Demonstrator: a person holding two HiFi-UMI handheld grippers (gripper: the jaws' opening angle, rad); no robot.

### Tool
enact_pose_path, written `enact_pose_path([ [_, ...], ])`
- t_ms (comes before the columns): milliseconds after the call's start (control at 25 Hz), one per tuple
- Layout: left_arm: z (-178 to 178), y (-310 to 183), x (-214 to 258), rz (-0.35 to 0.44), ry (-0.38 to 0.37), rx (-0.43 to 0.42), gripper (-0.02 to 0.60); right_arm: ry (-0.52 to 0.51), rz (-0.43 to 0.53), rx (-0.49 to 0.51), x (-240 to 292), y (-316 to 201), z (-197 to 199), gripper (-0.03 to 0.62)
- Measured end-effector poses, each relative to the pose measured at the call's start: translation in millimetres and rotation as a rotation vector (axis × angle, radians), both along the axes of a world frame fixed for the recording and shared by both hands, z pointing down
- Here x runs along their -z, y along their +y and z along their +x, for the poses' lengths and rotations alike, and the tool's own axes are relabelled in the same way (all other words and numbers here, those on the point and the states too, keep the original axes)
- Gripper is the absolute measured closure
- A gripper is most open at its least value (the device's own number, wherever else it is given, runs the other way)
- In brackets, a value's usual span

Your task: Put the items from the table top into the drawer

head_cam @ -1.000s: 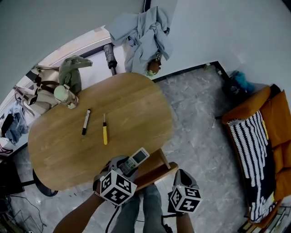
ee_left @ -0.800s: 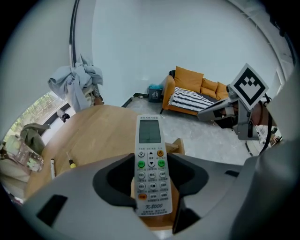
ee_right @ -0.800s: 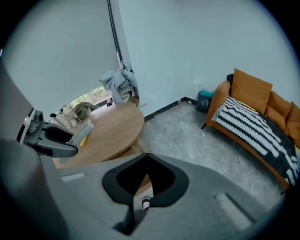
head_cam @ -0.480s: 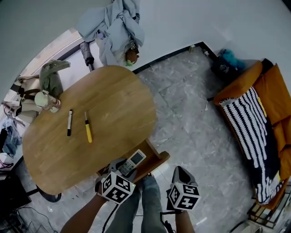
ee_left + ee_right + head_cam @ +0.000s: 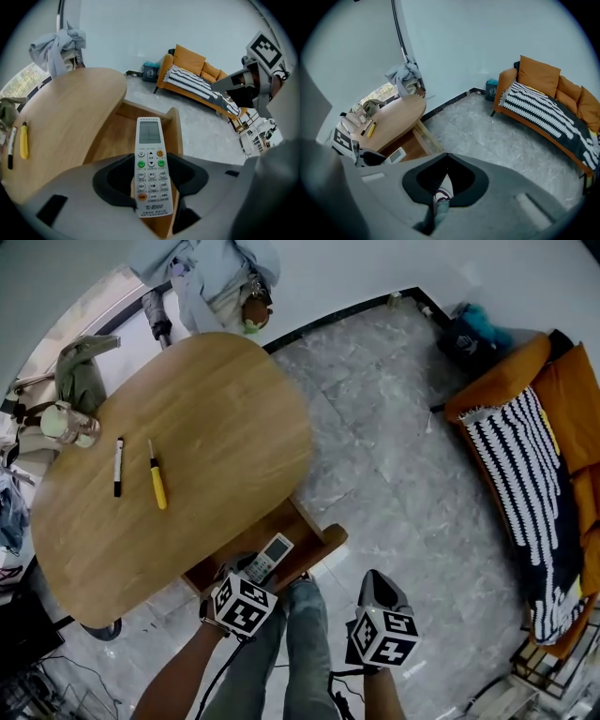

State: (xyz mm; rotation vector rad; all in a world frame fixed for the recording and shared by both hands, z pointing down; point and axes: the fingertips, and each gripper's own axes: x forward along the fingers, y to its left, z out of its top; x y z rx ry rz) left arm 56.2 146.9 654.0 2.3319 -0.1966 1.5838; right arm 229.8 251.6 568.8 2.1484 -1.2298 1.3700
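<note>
Remote [image 5: 150,159] in left gripper [image 5: 151,177] hangs over open drawer's [image 5: 174,126] edge.

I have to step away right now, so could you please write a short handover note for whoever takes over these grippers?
Left gripper: shut on the remote, above the open drawer.
Right gripper: fingers shut, nothing in them.
On the table: black marker and yellow tool.
Done: remote lifted off the table.
Left: release it into the drawer, then move the marker and the yellow tool.
</note>
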Motion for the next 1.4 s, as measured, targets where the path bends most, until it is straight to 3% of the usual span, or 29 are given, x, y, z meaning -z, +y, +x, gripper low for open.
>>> enact_pose_path([
  [240, -8, 1, -40, -0.033, -0.034, 0.017, 0.365, -0.017, -0.015, 0.038, -21, 3, -4, 0.589],
  [600, -14, 7, -52, -0.118, -0.048, 0.034, 0.348, -0.034, -0.023, 0.108, -19, -12, -7, 0.589],
  [1080, -21, -1, -6, -0.115, 0.016, 0.139, 0.333, -0.027, -0.005, 0.213, -1, -48, -10, 0.589],
  [1400, -43, -34, 44, -0.078, 0.101, 0.304, 0.333, -0.015, 0.019, 0.319, 20, -88, -32, 0.589],
])
